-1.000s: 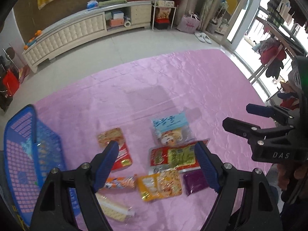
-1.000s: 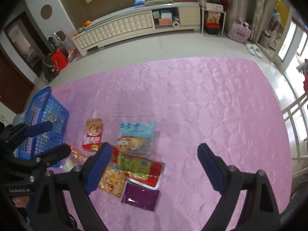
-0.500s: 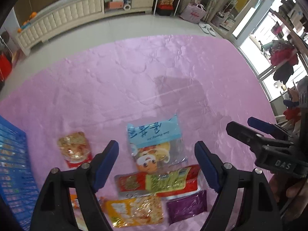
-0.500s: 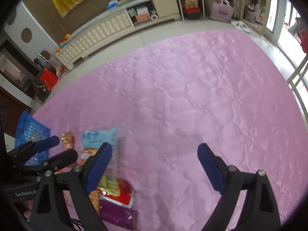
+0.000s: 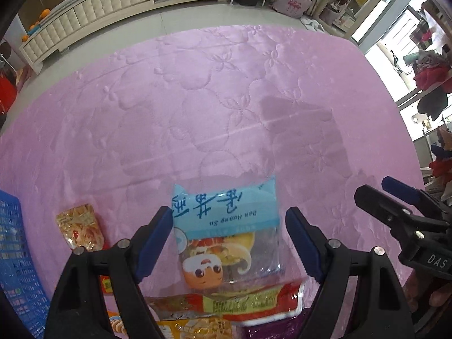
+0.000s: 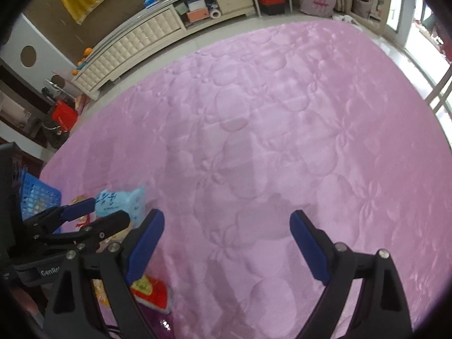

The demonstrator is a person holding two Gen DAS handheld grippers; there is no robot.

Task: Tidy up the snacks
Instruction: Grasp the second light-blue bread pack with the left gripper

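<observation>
Both grippers have dropped closer to the pink quilted cover [image 5: 226, 99] since a second ago, and the snacks now fill the lower part of the left wrist view instead of lying small and further off. At the far left edge of that frame stands the blue basket [image 5: 11, 254], presumably where the packets are to go. Right of it lies an orange-and-red packet [image 5: 79, 228], apart from the rest. At lower centre the left gripper [image 5: 228, 243] hangs with its jaws spread on either side of the blue-topped clear snack bag [image 5: 226, 217], not yet pressing it, so this looks like the packet chosen for the first pick. Below it, a red-and-green packet [image 5: 248, 302] lies crosswise, partly overlapping its lower edge. At the right edge the right gripper [image 6: 226, 243] waits, jaws wide and empty over bare cover, likely kept clear while the left one works.
</observation>
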